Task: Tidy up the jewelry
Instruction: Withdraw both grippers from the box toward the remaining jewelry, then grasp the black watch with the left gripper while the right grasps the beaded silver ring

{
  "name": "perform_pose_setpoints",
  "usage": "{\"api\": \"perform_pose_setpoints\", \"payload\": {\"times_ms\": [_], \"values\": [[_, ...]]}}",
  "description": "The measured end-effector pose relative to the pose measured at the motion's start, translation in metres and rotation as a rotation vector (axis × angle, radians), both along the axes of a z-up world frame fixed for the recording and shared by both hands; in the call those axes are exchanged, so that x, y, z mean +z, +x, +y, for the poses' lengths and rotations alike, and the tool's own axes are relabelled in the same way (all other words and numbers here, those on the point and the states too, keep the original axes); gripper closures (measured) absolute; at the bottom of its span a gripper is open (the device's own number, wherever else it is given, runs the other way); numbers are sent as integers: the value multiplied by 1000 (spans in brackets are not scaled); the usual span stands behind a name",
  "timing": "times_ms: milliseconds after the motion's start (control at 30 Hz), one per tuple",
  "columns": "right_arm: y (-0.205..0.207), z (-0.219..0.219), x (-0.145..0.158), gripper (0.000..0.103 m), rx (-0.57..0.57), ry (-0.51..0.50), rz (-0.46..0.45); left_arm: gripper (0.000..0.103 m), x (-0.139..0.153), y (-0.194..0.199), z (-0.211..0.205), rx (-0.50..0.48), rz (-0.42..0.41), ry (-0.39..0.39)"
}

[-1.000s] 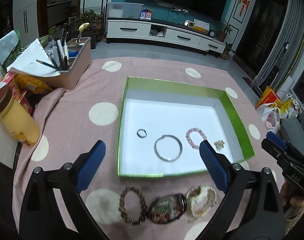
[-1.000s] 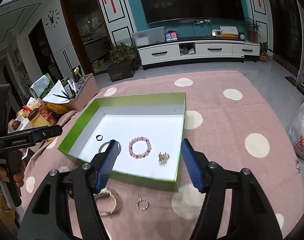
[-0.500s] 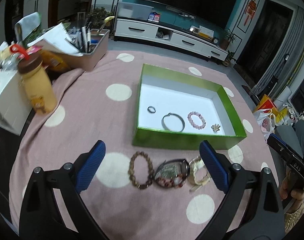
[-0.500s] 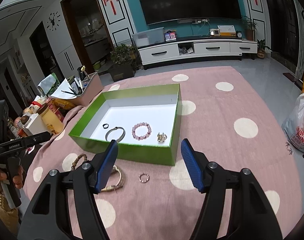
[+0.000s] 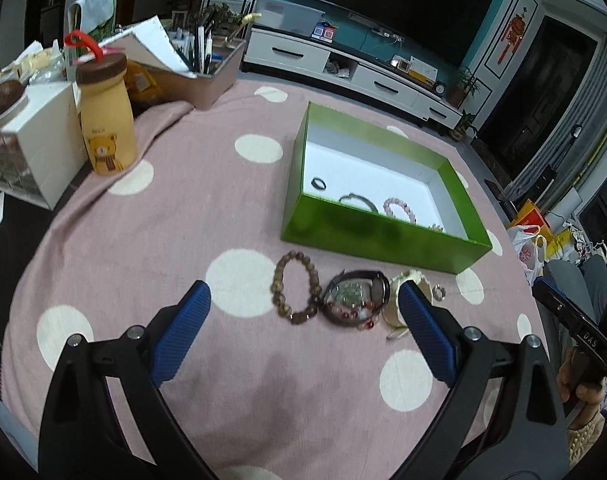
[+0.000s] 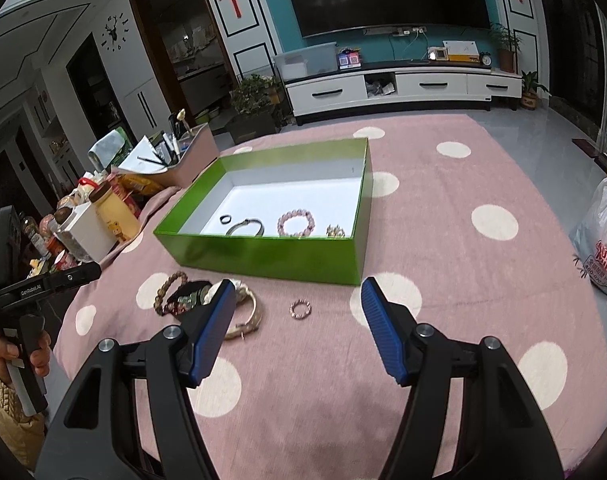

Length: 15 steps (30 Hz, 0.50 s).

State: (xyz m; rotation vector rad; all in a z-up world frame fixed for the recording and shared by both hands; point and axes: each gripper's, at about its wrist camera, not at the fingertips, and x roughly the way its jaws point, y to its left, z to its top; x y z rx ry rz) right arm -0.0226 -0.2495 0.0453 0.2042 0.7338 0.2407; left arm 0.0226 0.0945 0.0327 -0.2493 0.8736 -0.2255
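**Hovering over a crowded row of loose jewelry, both grippers empty**

Picking from the cluster is where this could go wrong. On the pink cloth [image 5: 151, 240], just near of the green box [image 5: 383, 240], lie a brown bead bracelet [image 5: 295, 288], a dark bangle [image 5: 355, 296] and a pale watch [image 6: 249, 308], the three touching or overlapping. Closing on one would likely catch a neighbour and drag it along, or let the bracelet sag and slip out of the pads. The small bead ring [image 6: 300, 308] lies apart to the right, flat on the cloth; I judge it hard to pinch, and pads pressed down on it could bunch the fabric or flick the ring away. The box wall stands between the row and the white floor, so a low carry could knock a piece against it.

The box already holds a dark ring [image 6: 224, 219], a metal bangle [image 6: 245, 226], a pink bracelet [image 6: 296, 222] and a small gold piece [image 6: 335, 232].

The left gripper [image 5: 303, 320] is spread wide and holds nothing, above the cluster. The right gripper [image 6: 299, 320] is also parted and empty, the bead ring between its fingers in view but untouched.
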Motion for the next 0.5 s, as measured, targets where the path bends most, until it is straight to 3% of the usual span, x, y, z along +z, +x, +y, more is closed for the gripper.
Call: {"api": "perform_pose_setpoints", "payload": {"times_ms": [333, 500], "values": [[-2, 21, -29, 37, 62, -14, 78, 13, -34, -6, -12, -30, 75, -25], [2, 27, -44, 37, 68, -44, 107, 21, -47, -4, -17, -47, 102, -28]]}}
